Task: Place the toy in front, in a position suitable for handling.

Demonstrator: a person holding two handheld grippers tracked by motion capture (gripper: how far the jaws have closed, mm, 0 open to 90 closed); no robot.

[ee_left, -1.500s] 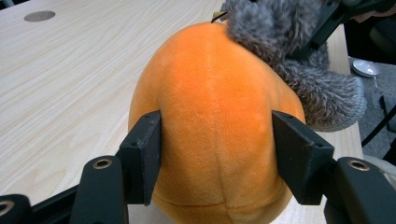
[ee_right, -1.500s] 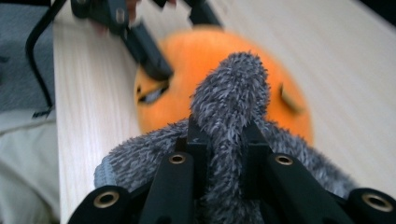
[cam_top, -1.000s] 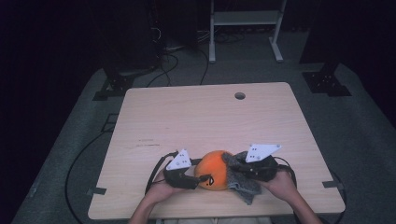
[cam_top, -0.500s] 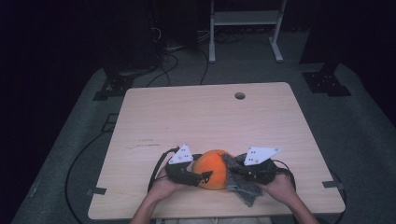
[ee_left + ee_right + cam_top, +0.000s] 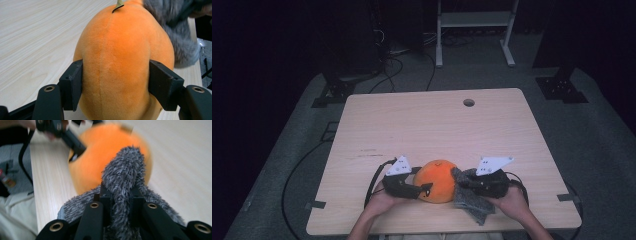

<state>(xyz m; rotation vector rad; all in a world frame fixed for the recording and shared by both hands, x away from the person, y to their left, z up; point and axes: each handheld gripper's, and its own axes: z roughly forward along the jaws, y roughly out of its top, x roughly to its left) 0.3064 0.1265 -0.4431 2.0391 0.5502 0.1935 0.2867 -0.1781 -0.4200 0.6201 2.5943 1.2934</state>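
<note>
One round orange plush toy [image 5: 120, 62] with seam.

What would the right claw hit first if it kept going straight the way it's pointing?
Most likely the orange plush. The right claw, shut on a fold of grey fuzzy cloth, points at the plush; the cloth tip looks near or touching it, though depth is unclear.

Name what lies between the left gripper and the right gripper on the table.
In the high view, an orange plush toy sits between the left gripper and the right gripper; the grey fuzzy cloth pinched by the right one lies against it.
</note>
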